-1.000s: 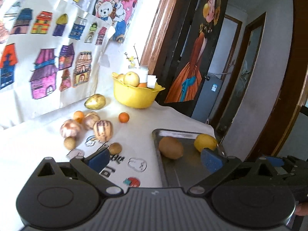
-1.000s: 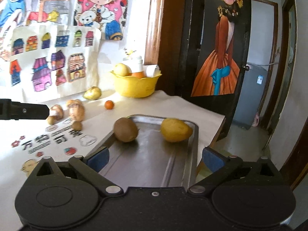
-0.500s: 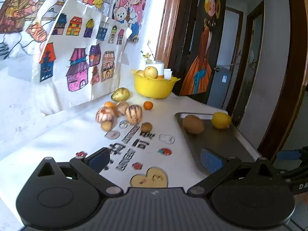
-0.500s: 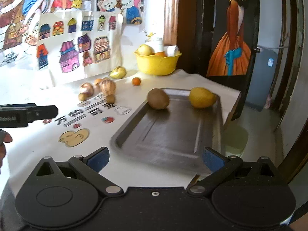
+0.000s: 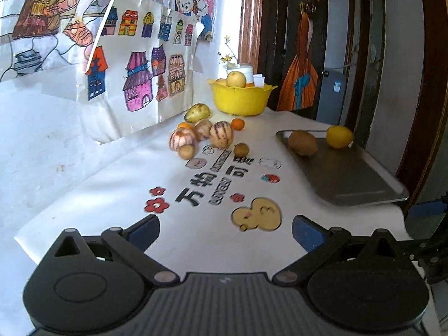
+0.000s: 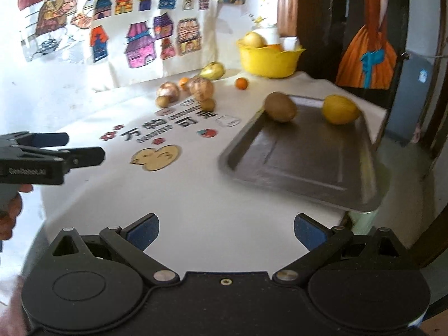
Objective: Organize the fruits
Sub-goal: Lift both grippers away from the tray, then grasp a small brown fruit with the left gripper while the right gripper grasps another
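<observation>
A grey metal tray (image 5: 350, 179) (image 6: 302, 162) lies at the table's right side with a brown kiwi (image 5: 302, 142) (image 6: 280, 107) and a yellow lemon (image 5: 339, 137) (image 6: 340, 109) at its far end. Loose fruit sits further back on the cloth: striped melons (image 5: 221, 134) (image 6: 201, 89), small oranges (image 5: 238, 124) (image 6: 241, 83), small kiwis (image 5: 241, 149) and a green-yellow fruit (image 5: 197, 112). My left gripper (image 5: 225, 231) is open and empty over the near cloth. My right gripper (image 6: 226, 232) is open and empty, short of the tray.
A yellow bowl (image 5: 241, 98) (image 6: 269, 58) holding fruit stands at the back by a white jar. Drawings hang on the wall behind. The table's right edge (image 5: 400, 212) drops off beside the tray, with a dark door beyond. A hand (image 6: 9, 210) holds the left gripper's handle.
Both grippers have pulled back from the tray and fruit toward the table's near edge. The fruit and tray have stayed in place, and both grippers remain open.
</observation>
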`<state>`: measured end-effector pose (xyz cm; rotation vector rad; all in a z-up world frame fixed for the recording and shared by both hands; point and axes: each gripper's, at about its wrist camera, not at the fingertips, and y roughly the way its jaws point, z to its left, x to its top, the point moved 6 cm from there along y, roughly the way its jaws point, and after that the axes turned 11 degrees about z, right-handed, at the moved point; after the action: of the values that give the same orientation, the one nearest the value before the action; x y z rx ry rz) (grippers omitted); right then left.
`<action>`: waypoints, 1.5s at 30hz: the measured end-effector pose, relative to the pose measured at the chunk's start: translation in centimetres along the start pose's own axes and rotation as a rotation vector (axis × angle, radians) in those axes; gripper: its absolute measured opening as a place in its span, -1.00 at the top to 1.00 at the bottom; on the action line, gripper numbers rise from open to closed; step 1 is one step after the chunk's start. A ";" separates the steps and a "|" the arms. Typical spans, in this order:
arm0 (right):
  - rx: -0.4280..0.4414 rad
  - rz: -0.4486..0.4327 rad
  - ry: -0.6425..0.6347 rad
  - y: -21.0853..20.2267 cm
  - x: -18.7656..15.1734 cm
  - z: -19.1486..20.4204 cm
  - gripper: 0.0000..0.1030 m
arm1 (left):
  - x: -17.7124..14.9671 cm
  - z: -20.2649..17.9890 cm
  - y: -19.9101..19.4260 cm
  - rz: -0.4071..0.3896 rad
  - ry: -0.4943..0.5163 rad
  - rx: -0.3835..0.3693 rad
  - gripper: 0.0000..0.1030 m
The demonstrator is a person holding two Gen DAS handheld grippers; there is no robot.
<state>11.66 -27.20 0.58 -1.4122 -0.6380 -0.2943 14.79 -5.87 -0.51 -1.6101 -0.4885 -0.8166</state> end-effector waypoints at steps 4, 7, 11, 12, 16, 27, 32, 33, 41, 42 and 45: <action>0.071 0.024 0.014 0.2 0.4 1.2 -0.99 | -0.6 1.2 -0.2 0.023 -0.007 0.024 -0.99; 0.096 0.033 0.007 0.3 1.2 2.1 -0.99 | -0.4 2.4 0.0 0.034 -0.014 0.047 -0.99; 0.108 0.040 -0.023 0.7 2.4 2.8 -0.99 | 0.3 3.8 0.4 0.048 -0.015 0.073 -0.99; 0.111 0.042 -0.031 0.9 2.7 3.0 -0.99 | 0.4 4.1 0.5 0.050 -0.013 0.078 -0.99; 0.119 0.042 -0.046 2.0 4.0 3.5 -0.99 | 1.1 4.8 1.2 0.058 -0.011 0.090 -0.99; 0.122 0.021 -0.094 4.8 7.3 3.1 -0.99 | 3.6 6.7 3.5 0.047 -0.087 0.113 -0.99; 0.113 0.021 -0.105 6.0 8.1 2.0 -0.99 | 5.0 6.9 5.0 0.046 -0.090 0.128 -0.99; 0.112 0.022 -0.105 6.3 8.3 1.7 -0.99 | 5.2 6.9 5.4 0.047 -0.085 0.131 -0.99; 0.102 0.019 -0.124 8.4 10.4 0.8 -0.99 | 6.7 6.9 8.0 0.068 -0.067 0.124 -0.99; 0.100 0.018 -0.140 8.6 10.6 0.8 -0.99 | 6.9 7.0 8.4 0.073 -0.065 0.126 -0.99; 0.091 0.043 -0.214 9.4 11.0 1.4 -0.99 | 7.4 7.3 9.2 0.079 -0.076 0.131 -0.99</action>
<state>25.28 -22.40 -0.83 -1.3782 -0.7853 -0.0793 27.90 -1.63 -1.62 -1.5337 -0.5188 -0.6530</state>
